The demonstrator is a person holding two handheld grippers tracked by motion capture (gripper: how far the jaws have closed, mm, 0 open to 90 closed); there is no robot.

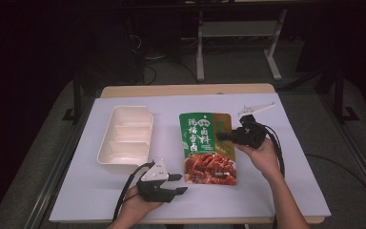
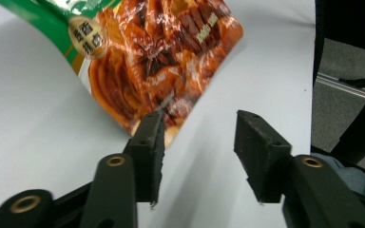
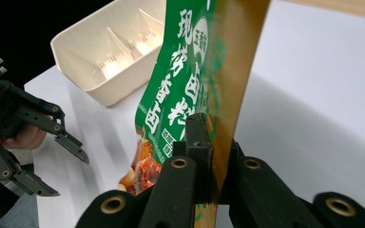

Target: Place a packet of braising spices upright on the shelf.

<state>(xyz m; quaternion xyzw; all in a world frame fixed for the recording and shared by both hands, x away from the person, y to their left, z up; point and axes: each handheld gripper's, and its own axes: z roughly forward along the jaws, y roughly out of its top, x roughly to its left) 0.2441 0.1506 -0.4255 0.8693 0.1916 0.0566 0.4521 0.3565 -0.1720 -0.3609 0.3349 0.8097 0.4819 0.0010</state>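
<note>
High view: your right gripper (image 1: 226, 136) is clamped on the seasoning pouch (image 1: 208, 148) at its 3 o'clock edge; the white tray (image 1: 126, 136) sits at the pouch's 9 o'clock.
Left gripper view: your left gripper (image 2: 199, 142) is released, pouch corner at 11 o'clock.
Right gripper view: your jaws pinch the pouch's edge.
</note>
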